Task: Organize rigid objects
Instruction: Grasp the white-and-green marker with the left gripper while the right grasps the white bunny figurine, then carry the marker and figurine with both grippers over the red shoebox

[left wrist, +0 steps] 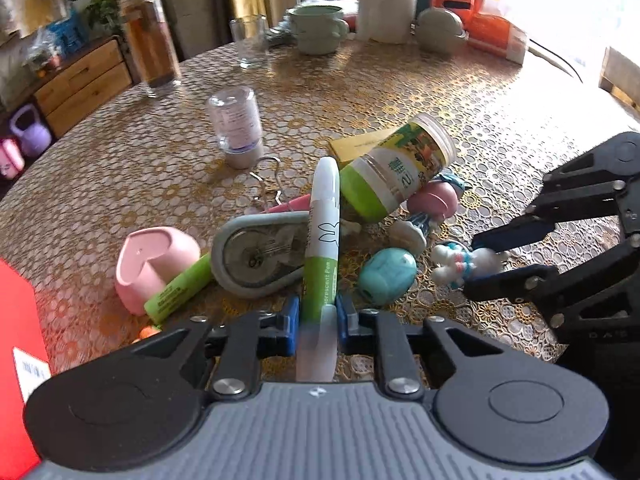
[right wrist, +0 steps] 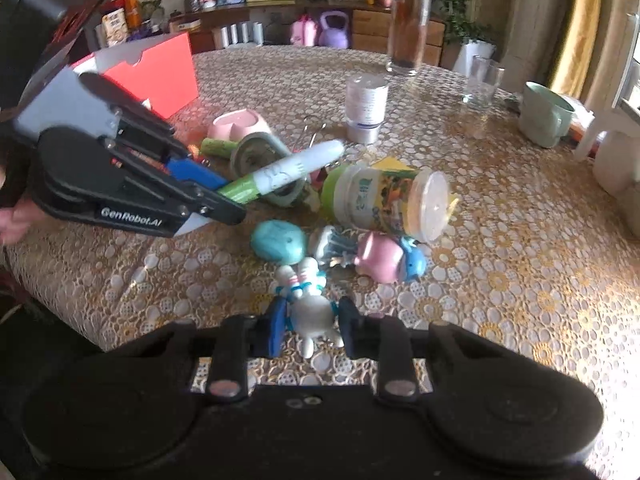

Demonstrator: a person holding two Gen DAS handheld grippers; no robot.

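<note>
Both claws have a grip in the near clutter, left gripper [left wrist: 318, 326] clamped on the pen [left wrist: 322, 232], right gripper [right wrist: 314, 330] pinching the rabbit [right wrist: 310, 304]; next, probably lift them clear.

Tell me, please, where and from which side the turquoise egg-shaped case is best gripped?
Probably across the short width of the turquoise egg-shaped case, from above: it lies flat in open tablecloth, but a figurine crowds one end, so come down over its bare flanks.

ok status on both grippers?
Left gripper shut on green-white pen. Right gripper pinching rabbit figure. Toppled jar crowds the pile.
</note>
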